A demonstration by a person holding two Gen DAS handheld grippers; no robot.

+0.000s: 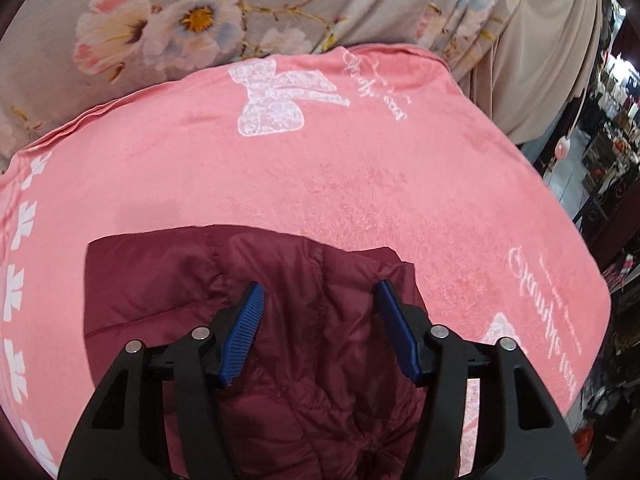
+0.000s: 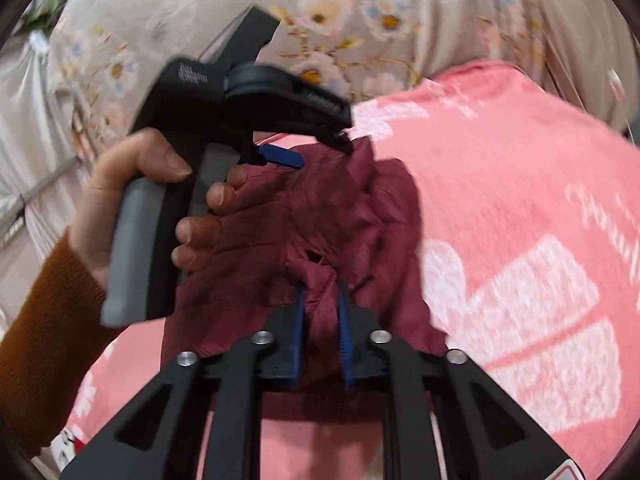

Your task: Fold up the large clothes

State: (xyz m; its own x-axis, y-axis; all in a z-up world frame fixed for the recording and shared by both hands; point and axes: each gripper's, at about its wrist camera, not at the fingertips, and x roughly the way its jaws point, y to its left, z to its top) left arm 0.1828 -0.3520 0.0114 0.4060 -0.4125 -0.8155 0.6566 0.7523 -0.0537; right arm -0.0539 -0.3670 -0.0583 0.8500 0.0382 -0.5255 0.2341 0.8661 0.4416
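Your maroon puffer jacket [image 1: 280,320] lies bunched on the pink towel [image 1: 360,184], which is spread over a surface draped in grey floral cloth [image 1: 200,12]. The towel carries a white bow print [image 1: 280,100] and a row of white leaf shapes along its one edge.

Your left claw [image 1: 320,336] stands open above the jacket: the two blue pads [image 1: 242,336] are well apart, with quilted fabric showing between them, and neither pad presses on it. From the right wrist view you can see that same claw from the side [image 2: 280,158], held in your left hand [image 2: 160,200] (orange-brown knitted sleeve [image 2: 44,340] at the wrist), its blue tip just over the far part of the jacket [image 2: 320,208].

Your right claw [image 2: 322,332] is closed on a raised fold of the maroon fabric: the blue pads [image 2: 298,332] stand nearly parallel with a narrow pinch of cloth squeezed between them, and the jacket rises in wrinkles toward that pinch. The right wrist view is blurred, so finer details of the towel's print there cannot be told.

A cluttered dark area shows at the right edge of the left wrist view.
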